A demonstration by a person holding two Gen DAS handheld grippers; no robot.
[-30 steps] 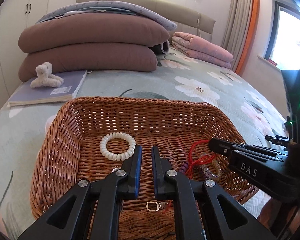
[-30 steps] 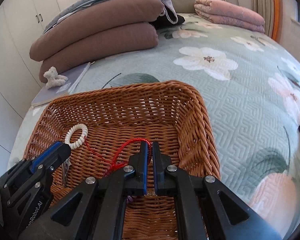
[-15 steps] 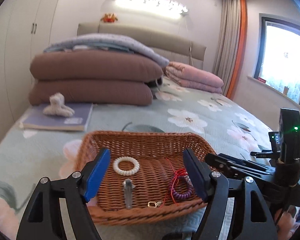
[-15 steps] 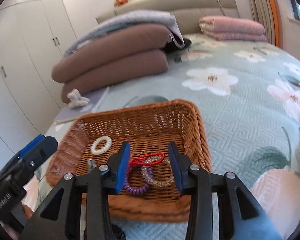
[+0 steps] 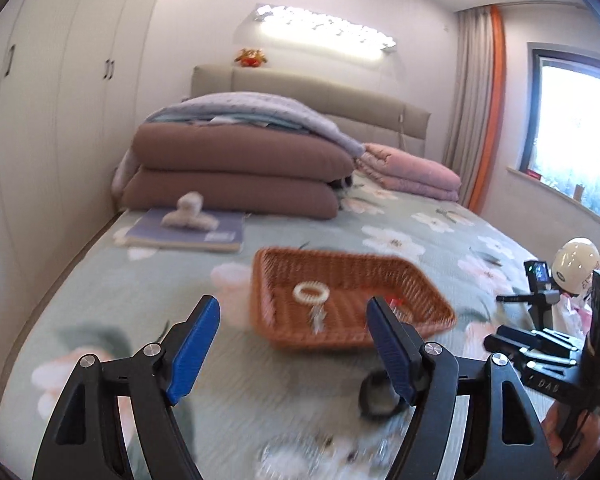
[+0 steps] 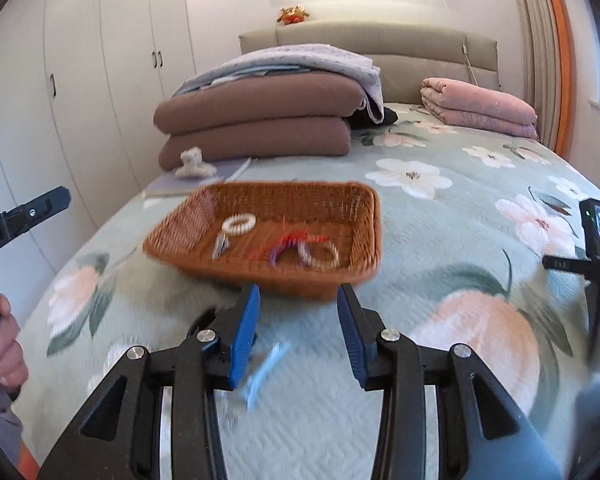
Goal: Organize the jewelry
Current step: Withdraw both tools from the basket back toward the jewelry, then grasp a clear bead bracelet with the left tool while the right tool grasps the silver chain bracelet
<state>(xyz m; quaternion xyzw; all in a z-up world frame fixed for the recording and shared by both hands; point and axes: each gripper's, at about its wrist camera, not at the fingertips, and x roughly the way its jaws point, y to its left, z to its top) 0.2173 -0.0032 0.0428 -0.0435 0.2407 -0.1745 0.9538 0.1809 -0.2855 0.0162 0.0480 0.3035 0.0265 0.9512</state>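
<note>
wicker basket [image 6: 362, 220] on the bed [image 6: 460, 200], ahead of both claws, not touching. left claw [image 5: 290, 346] spread wide, empty; right claw [image 6: 298, 330] apart, empty. white bead bracelet [image 6: 239, 224], red cord [image 6: 300, 238], purple coil inside basket. bare quilt all round the basket rim.

1. One wicker basket [image 6: 364, 216] sits on the bed.
2. Inside it: one white coil bracelet [image 6: 239, 224], one silvery clip [image 6: 220, 245], one red cord [image 6: 300, 237], one purple coil band [image 6: 278, 252] and one pale beaded bracelet [image 6: 320, 254].
3. Two brown folded quilts [image 6: 260, 120] are stacked at the far end.
4. One pink folded quilt [image 6: 476, 106] lies far right.
5. One notebook [image 5: 188, 232] with one fluffy white clip [image 5: 188, 216] on it.
6. One light-blue clip [image 6: 264, 372] near, blurred.
</note>
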